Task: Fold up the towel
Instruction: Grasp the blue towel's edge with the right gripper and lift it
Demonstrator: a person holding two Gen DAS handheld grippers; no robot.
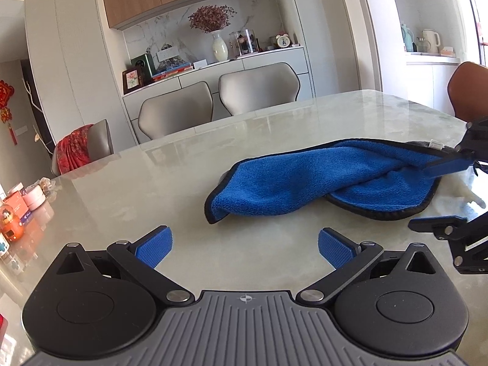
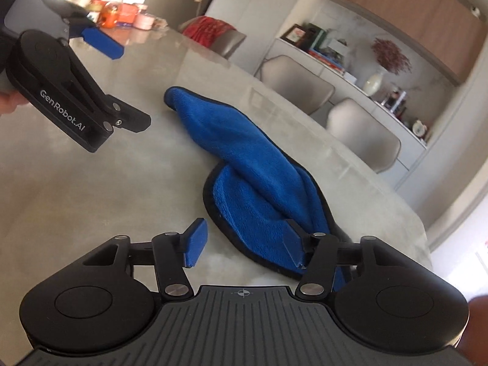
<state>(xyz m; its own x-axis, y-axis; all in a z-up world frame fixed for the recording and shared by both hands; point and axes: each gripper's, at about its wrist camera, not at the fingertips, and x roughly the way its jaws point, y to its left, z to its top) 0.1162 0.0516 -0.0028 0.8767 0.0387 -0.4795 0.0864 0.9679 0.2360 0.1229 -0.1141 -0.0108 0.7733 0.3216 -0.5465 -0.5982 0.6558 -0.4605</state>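
While the left gripper (image 1: 245,248) hovers low over the marble table (image 1: 152,189) with its fingers spread and empty, the rumpled blue towel (image 1: 305,183) lies just beyond at one o'clock. At three o'clock, the right gripper (image 1: 448,192) also gapes wide, one finger touching the towel's edge. Grey chairs (image 1: 183,113) stand farthest back.

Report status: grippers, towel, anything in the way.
Left gripper open, empty. Right gripper open at towel edge. Towel crumpled on table. Nothing in the way.
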